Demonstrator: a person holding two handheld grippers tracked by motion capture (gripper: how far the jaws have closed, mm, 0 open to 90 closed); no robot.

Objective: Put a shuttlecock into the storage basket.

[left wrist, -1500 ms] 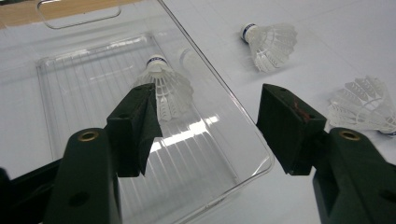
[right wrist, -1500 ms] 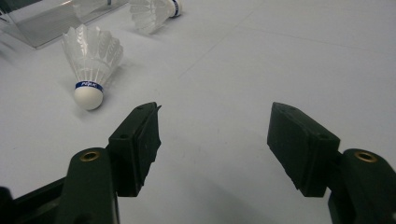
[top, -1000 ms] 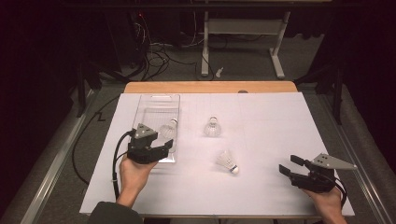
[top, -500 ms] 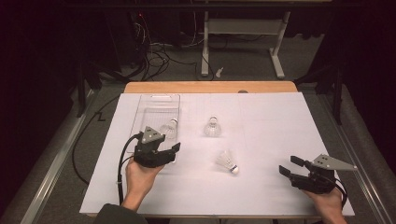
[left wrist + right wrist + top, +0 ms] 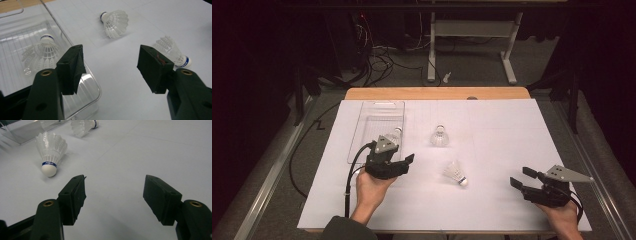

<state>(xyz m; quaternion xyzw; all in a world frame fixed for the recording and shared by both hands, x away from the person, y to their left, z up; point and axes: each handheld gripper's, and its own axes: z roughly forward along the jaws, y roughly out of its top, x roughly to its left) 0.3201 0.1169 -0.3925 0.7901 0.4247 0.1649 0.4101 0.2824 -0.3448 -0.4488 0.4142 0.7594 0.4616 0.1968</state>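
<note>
On the left side of the white table [image 5: 492, 210] sat a clear tray [image 5: 362, 135] with one birdie [image 5: 41, 51] already in it, standing on its feathers with the round nose up. Just past the tray's near corner hovered the left gripper [image 5: 404, 162], its jaws wide apart with nothing between them. It pointed out over the bare table toward two more birdies. The far birdie [image 5: 439, 136] stood near the middle of the table, nose up. The near birdie [image 5: 456, 174] lay on its side, a bit closer to the person, with its nose pointing toward the right gripper [image 5: 522, 177]. That one rested low on the right side of the table, jaws also spread and holding nothing. The job looked like putting birdies into the tray, and one was done. To do the next grab well, the left gripper should go to one loose birdie, come down with a jaw on each side, and pinch the hard nose or the band just above it, not the thin feathers, which could bend. It should squeeze gently, lift straight up, and stay clear of the tray's wall.
</note>
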